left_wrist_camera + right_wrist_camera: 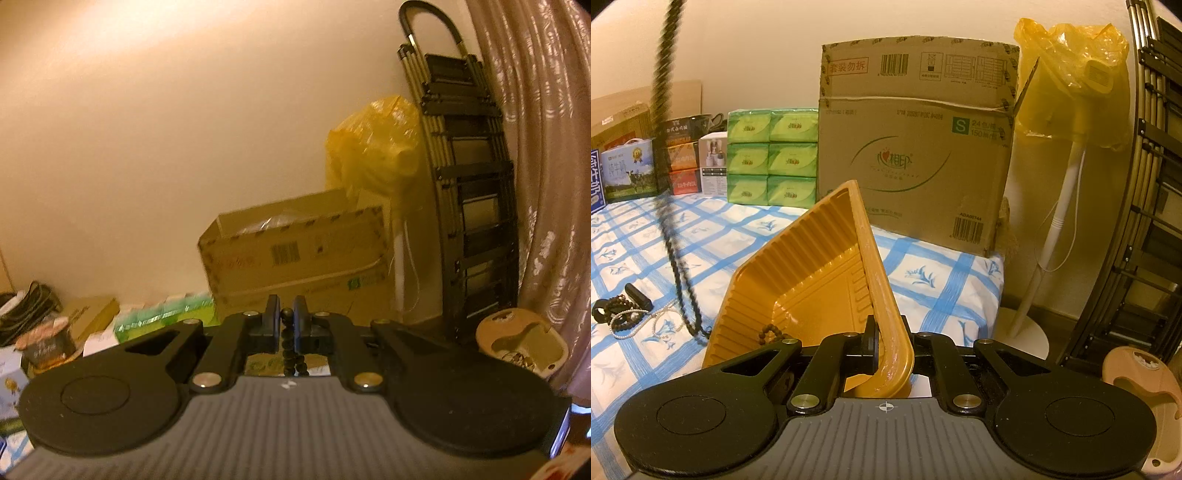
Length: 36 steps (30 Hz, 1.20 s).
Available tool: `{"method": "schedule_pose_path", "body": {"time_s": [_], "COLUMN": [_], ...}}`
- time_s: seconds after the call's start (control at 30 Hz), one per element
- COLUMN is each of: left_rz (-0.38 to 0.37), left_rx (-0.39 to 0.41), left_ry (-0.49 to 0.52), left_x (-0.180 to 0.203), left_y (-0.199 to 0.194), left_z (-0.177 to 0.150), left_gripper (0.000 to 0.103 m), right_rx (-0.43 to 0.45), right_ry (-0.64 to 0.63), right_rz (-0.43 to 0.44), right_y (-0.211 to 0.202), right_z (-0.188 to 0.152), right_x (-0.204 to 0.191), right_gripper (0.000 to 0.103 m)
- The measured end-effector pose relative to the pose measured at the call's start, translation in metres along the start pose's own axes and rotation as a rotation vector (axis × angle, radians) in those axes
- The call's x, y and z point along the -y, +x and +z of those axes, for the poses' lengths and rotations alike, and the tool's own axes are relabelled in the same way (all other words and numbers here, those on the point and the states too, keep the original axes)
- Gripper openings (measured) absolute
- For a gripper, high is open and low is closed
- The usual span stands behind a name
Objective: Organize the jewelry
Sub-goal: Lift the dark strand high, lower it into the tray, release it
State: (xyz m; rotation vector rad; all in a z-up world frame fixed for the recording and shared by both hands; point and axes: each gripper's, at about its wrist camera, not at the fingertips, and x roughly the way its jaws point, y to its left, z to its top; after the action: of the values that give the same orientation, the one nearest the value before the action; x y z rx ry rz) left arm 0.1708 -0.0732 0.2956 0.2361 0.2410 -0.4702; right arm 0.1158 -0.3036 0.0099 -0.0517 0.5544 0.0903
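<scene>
The left gripper (pixel 287 319) pinches a dark bead necklace (pixel 288 339); the right gripper (pixel 886 343) clamps the orange tray's (pixel 812 266) rim.

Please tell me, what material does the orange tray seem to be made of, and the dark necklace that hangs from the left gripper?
The orange tray looks like thin moulded plastic: glossy, with ribbed walls and a rolled rim that catches the light. The dark necklace is a string of round black beads, clearest between the left gripper fingers; they look smooth with a dull shine, perhaps wood, stone or plastic, which the pictures cannot settle.
</scene>
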Motion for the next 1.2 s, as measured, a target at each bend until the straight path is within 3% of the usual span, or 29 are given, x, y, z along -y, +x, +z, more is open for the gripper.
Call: {"method": "schedule_pose_path", "body": {"time_s": [0.23,0.37,0.83,1.2], "left_rz": [-0.024,-0.043,-0.149,-0.203], "left_rx": [0.067,0.048,-0.251,-0.414], "left_ry": [0.011,0.018,-0.011,-0.042], "left_x": [0.01,0.019,0.052,0.066], "left_y": [0.002,0.016,0.104,0.143], "left_z": [0.038,0.041,-0.059,-0.115], "left_gripper": [0.006,0.006,0.006,0.006], "right_rx": [0.0,0.0,-0.001,-0.004], "right_ry": [0.001,0.005,0.011,0.015], "right_rz": [0.0,0.001,0.001,0.003], "right_y": [0.0,0.0,0.0,0.002], "right_z": [0.001,0.001,0.001,-0.001], "right_x": [0.0,-0.001,0.001,0.003], "right_gripper": [0.008,0.008,0.008,0.008]}}
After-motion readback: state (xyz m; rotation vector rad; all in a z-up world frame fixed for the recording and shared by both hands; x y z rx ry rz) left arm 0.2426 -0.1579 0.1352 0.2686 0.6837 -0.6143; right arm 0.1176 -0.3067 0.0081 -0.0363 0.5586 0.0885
